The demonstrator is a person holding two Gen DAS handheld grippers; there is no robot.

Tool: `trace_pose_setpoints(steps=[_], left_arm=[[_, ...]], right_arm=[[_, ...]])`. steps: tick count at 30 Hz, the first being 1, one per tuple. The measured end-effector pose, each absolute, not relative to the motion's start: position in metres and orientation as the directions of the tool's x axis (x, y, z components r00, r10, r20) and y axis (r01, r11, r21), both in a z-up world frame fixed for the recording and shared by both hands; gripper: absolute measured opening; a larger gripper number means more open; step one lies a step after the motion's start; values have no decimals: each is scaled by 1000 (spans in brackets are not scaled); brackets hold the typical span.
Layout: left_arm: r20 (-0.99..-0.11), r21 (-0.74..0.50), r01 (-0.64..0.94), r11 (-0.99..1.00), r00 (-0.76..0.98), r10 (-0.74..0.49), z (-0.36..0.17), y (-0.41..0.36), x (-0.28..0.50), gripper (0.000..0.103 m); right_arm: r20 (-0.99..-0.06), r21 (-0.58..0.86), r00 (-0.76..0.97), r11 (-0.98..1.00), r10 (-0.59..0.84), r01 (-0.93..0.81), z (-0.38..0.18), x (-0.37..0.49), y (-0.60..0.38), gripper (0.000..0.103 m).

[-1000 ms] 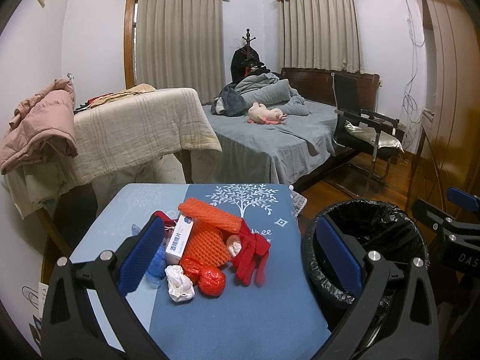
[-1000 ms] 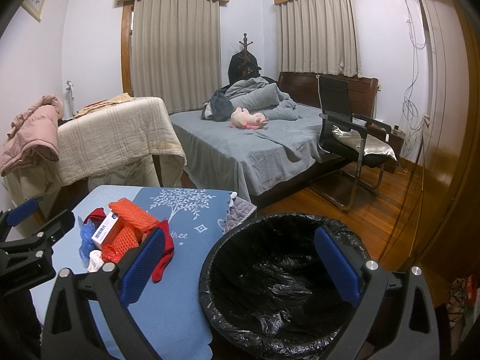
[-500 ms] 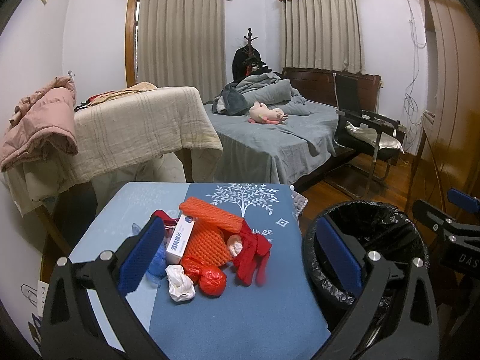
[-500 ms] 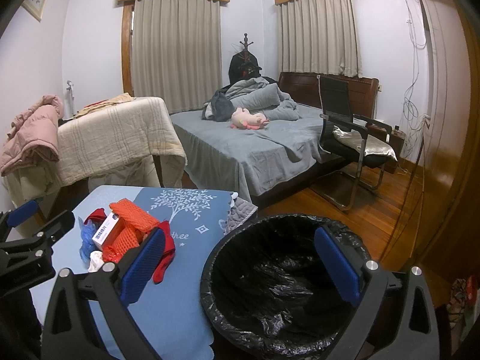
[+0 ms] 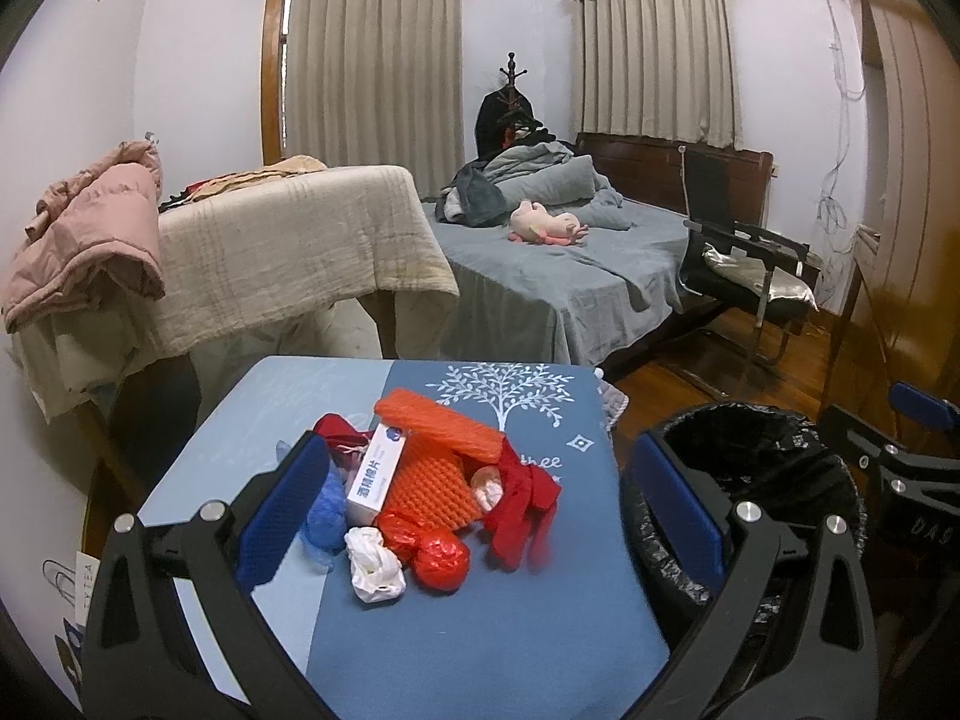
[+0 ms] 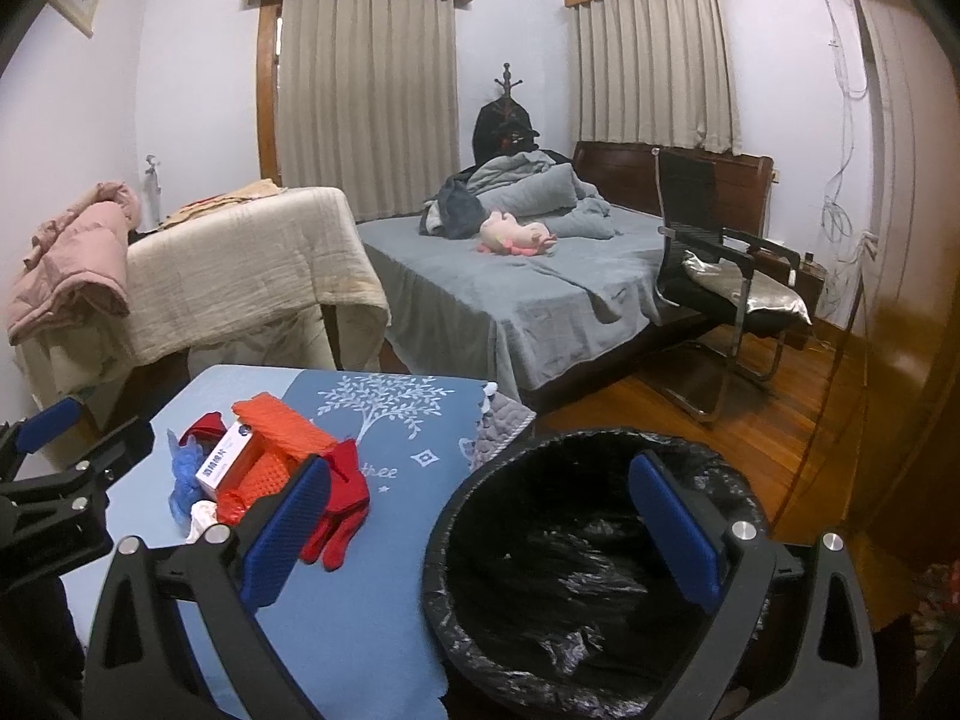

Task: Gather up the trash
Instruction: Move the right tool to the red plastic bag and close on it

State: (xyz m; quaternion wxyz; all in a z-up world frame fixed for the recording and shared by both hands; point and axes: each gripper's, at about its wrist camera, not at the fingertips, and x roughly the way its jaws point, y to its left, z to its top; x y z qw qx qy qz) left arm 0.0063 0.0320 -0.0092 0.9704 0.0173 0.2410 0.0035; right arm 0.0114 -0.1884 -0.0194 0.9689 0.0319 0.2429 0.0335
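A pile of trash lies on the blue table (image 5: 456,648): orange foam netting (image 5: 435,420), a white box (image 5: 377,474), a red crumpled wrapper (image 5: 441,558), a white crumpled bag (image 5: 375,564), red gloves (image 5: 519,498) and blue plastic (image 5: 324,516). My left gripper (image 5: 480,510) is open and empty, above the near side of the pile. A black-lined trash bin (image 6: 594,576) stands right of the table. My right gripper (image 6: 480,528) is open and empty, above the bin's near rim. The pile also shows in the right wrist view (image 6: 270,450).
A beige covered table (image 5: 288,252) with a pink jacket (image 5: 90,240) stands behind on the left. A grey bed (image 5: 558,264) and a black chair (image 5: 738,264) stand further back. Wood floor (image 6: 750,414) lies right of the bin.
Both views have shifted very slightly; the grippers stay open and nothing on the table has moved.
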Motion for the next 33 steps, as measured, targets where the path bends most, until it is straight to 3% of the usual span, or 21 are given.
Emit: trace_pose_setpoints(steps=[10,15,21,23,33], left_arm=[[-514,62,-137,989,845,149,-50,101,34,98],[-540,80,-210,974,813,219,-78,139,40,98],[-570,73,-220,973,791,221,-105,158,48,98],[-581,64,-206,976,788,204,-114,158,52,92],[-639,27,-130,991,761,117,-152,129,72,73]], right_arm=[[-494,89,849,982,187,-164,-59,53,-136,97],[-532,100,813,971,236,-216,-95,78,-102,88],[-585,92,766,960,267,-264,-136,105,-67,74],[-610,93,744,957,272,-273,-146,115,-62,66],[-604,75,767,974,216,-215,-150,116,-81,66]])
